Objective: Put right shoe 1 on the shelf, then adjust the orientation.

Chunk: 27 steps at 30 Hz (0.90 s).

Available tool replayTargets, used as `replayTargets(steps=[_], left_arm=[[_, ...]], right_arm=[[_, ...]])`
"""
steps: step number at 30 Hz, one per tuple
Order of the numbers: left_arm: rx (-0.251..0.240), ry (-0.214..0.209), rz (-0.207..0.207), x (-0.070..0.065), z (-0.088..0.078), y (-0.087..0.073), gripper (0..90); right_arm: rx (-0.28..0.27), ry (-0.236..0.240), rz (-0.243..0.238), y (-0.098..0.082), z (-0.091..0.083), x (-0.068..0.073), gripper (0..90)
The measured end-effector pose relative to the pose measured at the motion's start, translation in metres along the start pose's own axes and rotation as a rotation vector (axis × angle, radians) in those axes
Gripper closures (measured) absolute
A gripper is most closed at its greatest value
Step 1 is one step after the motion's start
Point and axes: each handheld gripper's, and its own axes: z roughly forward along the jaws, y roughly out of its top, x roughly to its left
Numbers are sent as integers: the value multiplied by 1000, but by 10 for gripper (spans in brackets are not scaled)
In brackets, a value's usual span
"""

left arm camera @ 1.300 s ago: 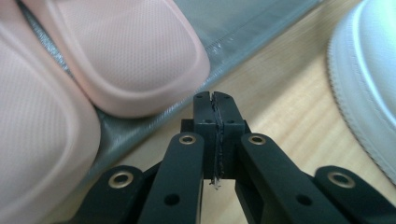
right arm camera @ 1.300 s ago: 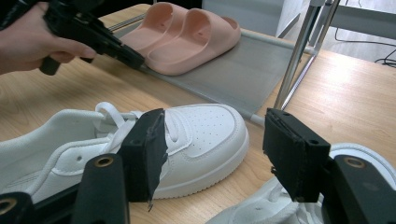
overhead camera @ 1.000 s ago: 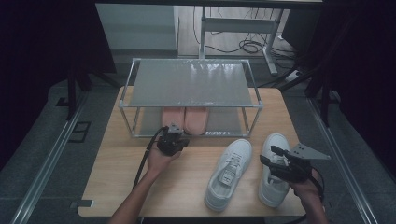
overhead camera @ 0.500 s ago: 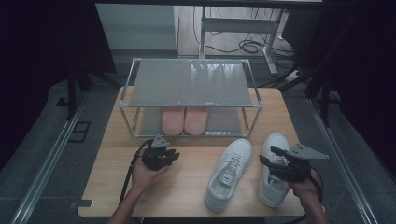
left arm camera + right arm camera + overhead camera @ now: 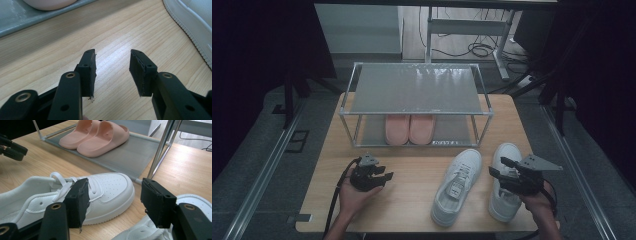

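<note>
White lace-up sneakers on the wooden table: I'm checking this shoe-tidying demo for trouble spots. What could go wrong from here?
1. The two white lace-up sneakers lie close together; the right claw, open above the right one, might nudge its neighbour.
2. The pink foam slippers already fill the middle of the metal rack's lower shelf, so a sneaker slid in could push them.
3. Loose laces could snag on a claw pad.

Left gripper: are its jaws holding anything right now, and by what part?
Nothing. The left gripper has just been opening; only bare table shows between its jaws.
</note>
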Motion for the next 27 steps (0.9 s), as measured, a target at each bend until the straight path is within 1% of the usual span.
replayTargets(steps=[6, 7, 10, 15, 16, 19, 22, 24, 27], left_arm=[[7, -6, 6, -1, -1, -1, 557], [8, -8, 7, -2, -1, -1, 554], [2, -19, 1, -3, -3, -1, 544], [-14, -23, -9, -3, -9, -1, 521], [-15, -25, -8, -2, -10, -1, 523], [-22, -33, -5, -3, -13, -1, 527], [-23, -37, 0, -3, -14, -3, 527], [-17, -37, 4, -2, -14, -4, 527], [-14, -38, 2, -1, -14, -5, 529]], right_arm=[[11, 6, 2, -1, 4, 1, 407], [15, 10, 7, -1, 4, 1, 416], [22, 27, 42, -1, 4, 1, 458], [55, 33, 50, 1, 4, 1, 531], [65, 33, 54, 0, 4, 2, 557], [113, 29, 46, 4, 6, 4, 641], [137, 21, 38, 11, 5, 6, 728], [173, 13, 23, 15, 8, 7, 775], [245, 3, -4, 19, 17, 8, 830]])
